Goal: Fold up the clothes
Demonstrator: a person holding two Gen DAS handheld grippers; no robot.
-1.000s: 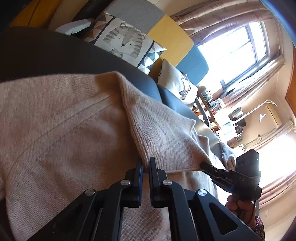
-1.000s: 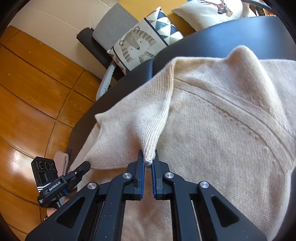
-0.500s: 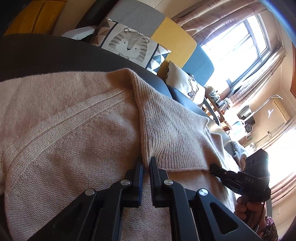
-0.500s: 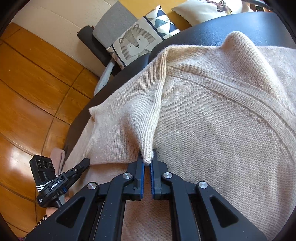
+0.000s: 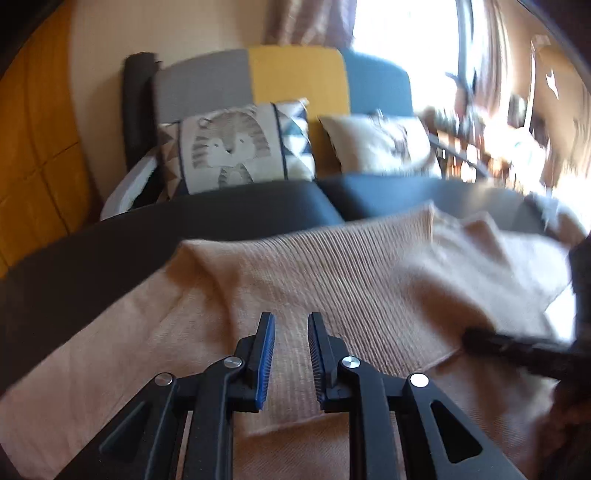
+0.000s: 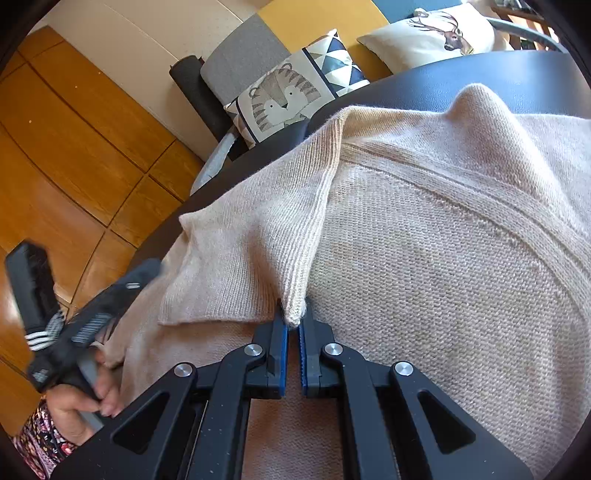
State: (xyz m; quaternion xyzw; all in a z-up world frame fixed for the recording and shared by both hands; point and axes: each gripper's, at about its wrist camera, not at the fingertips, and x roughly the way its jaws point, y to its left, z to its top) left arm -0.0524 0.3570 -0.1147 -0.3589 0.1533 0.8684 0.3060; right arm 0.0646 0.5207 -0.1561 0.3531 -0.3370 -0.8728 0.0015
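A beige knit sweater (image 6: 443, 258) lies spread over a black round table (image 6: 480, 74), with a ribbed flap (image 6: 266, 236) folded across it. My right gripper (image 6: 293, 323) is shut on the corner of that flap and holds it down near the middle of the sweater. In the blurred left wrist view, my left gripper (image 5: 291, 325) hovers just above the sweater (image 5: 332, 280); its jaws are opening and no cloth sits between them. The left gripper (image 6: 151, 266) also shows at the left of the right wrist view, held by a hand (image 6: 85, 402) beside the flap's edge.
Behind the table stands a grey, yellow and blue sofa (image 5: 295, 74) with a tiger cushion (image 6: 288, 99) and a deer cushion (image 6: 436, 33). Wooden floor (image 6: 74, 147) lies to the left. A bright window (image 5: 406, 37) is at the back right.
My left gripper has let go of the flap's corner, opened, rolled and swung away to the side. The right gripper has kept its grip and stayed in place.
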